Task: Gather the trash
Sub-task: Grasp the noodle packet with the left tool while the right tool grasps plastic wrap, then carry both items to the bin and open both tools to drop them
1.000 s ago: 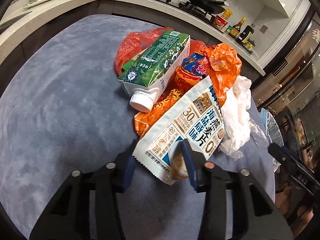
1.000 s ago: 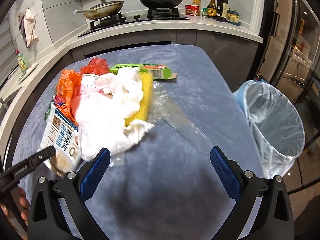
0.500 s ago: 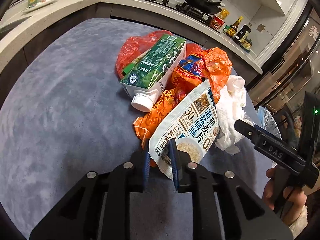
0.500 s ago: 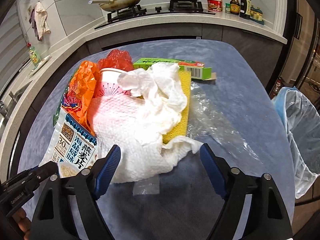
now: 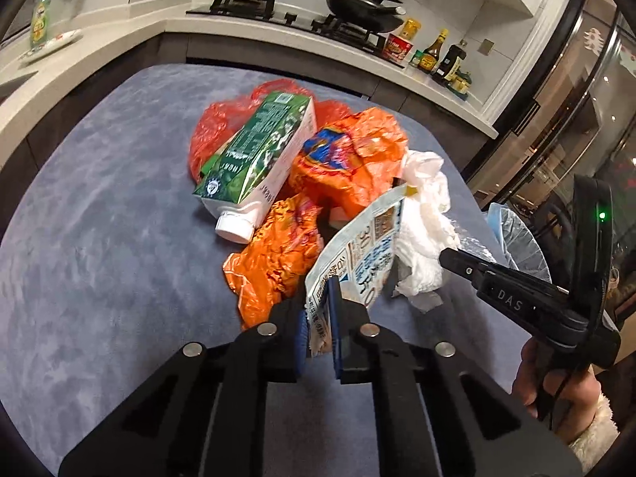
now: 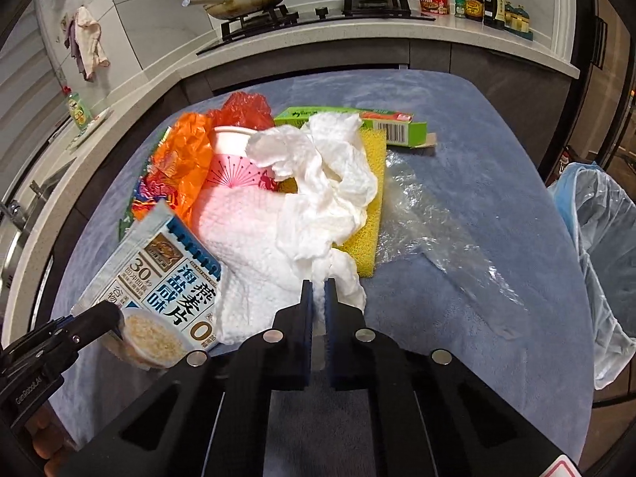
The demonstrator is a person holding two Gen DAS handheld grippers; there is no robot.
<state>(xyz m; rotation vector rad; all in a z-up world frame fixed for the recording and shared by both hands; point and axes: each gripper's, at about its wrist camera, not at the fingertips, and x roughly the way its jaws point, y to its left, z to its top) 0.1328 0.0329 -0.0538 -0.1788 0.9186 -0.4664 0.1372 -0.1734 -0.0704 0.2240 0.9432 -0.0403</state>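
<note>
Fingers of the left gripper (image 5: 318, 318) are pinched shut on the bottom edge of the oatmeal sachet (image 6: 159, 282), which tilts up off the blue tablecloth (image 5: 99, 258), probably so it peels free of the heap. The right gripper (image 6: 318, 298), reaching in low from the near edge, has its jaws closed almost together on a corner of the white paper towel (image 6: 314, 198); each hand seems to take one piece for the same trip. Behind the sachet lie orange snack wrappers (image 5: 349, 167), a green milk carton (image 5: 258, 155) on its side and a red plastic bag (image 5: 210, 131). The towel drapes a pink paper cup (image 6: 234, 159) and a yellow sponge (image 6: 367, 238), with clear film (image 6: 429, 222) and a green box (image 6: 357, 123) beyond. The lined bin (image 6: 596, 246) stands off the table's right side, both grippers well apart from it.
</note>
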